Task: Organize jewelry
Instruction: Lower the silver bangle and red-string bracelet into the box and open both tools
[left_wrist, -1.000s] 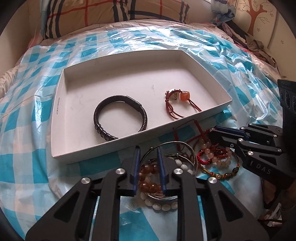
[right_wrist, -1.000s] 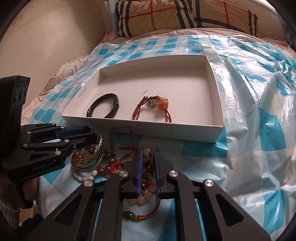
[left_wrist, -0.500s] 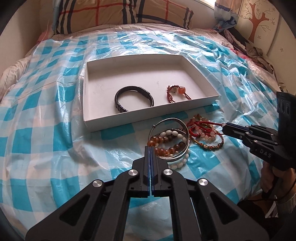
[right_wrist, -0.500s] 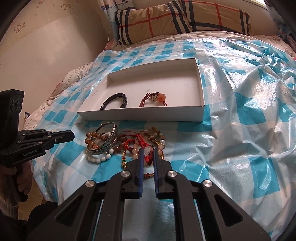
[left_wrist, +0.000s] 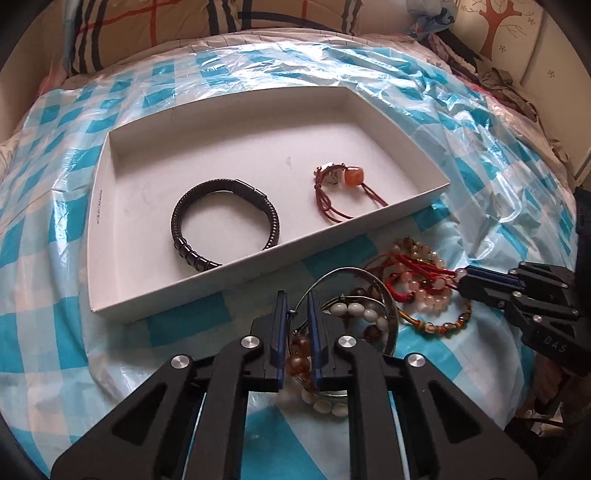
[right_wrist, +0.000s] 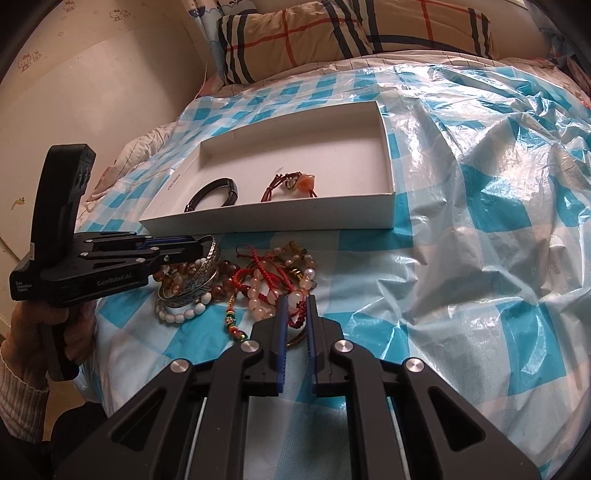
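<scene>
Resting on a bed covered with a blue-and-white checked plastic sheet (left_wrist: 55, 236), a shallow white box (left_wrist: 99, 206) holds two pieces: a dark braided bracelet (left_wrist: 225, 225) toward its left and, to the right of it and apart from it, a brown cord bracelet with an orange stone (left_wrist: 343, 181). The rest of the jewelry lies in a heap just in front of the box's near wall.

The left gripper (left_wrist: 295, 306) is low over the left part of that heap, its blue-padded jaws a narrow gap apart around the rim of a silver bangle (left_wrist: 384, 299) — whether the pads actually press on the metal cannot be told. Inside and under the bangle lie a white bead bracelet (left_wrist: 354, 310) and an amber bead bracelet (left_wrist: 299, 354).

The right gripper (right_wrist: 295, 301) reaches into the right part of the heap, its jaws slightly parted with a strand of red cord (right_wrist: 297, 317) and a pale pink bead (right_wrist: 295, 297) between the tips; a firm hold cannot be confirmed. Around it sit pink bead bracelets (right_wrist: 258, 295) tangled with red cord, and a multicoloured bead strand (right_wrist: 232, 321) trails toward the near edge.

A plaid pillow (right_wrist: 332, 33) lies at the head of the bed — well behind the box.
</scene>
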